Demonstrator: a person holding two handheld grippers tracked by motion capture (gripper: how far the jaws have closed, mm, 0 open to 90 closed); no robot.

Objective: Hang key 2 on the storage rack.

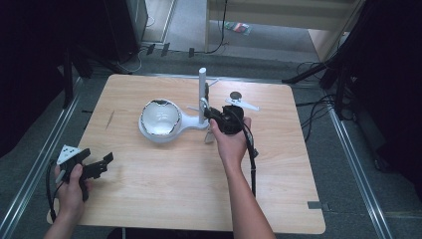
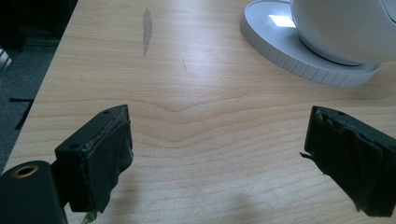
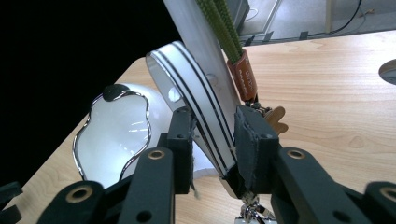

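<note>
A white stand (image 1: 160,122) with a round bowl-shaped head, a flat base and an upright post (image 1: 202,94) is sitting near the middle of the wooden table (image 1: 149,184). The right gripper (image 1: 225,118), held in the person's right hand (image 1: 230,139), is reaching in just to the right of that post. In the right gripper view its jaws are clenching on a white strap with black stripes (image 3: 201,107) that is leaning up along the post (image 3: 194,42); beside the strap a green braided cord with an orange-brown tag (image 3: 243,74) is hanging down, and the chrome-rimmed opening of the stand's head (image 3: 114,135) is lying to the left of the jaws. A small round dark disc (image 1: 236,95) and a thin white strip (image 1: 242,104) are lying on the table just beyond the right gripper, further from the person than the stand. The left gripper (image 1: 94,167), in the left hand (image 1: 72,191), is resting well apart from the stand, toward the near left corner of the table. Its jaws are standing wide apart and released, with bare wood between them in the left gripper view, where the stand's ribbed base (image 2: 299,60) is showing at the upper right.
</note>
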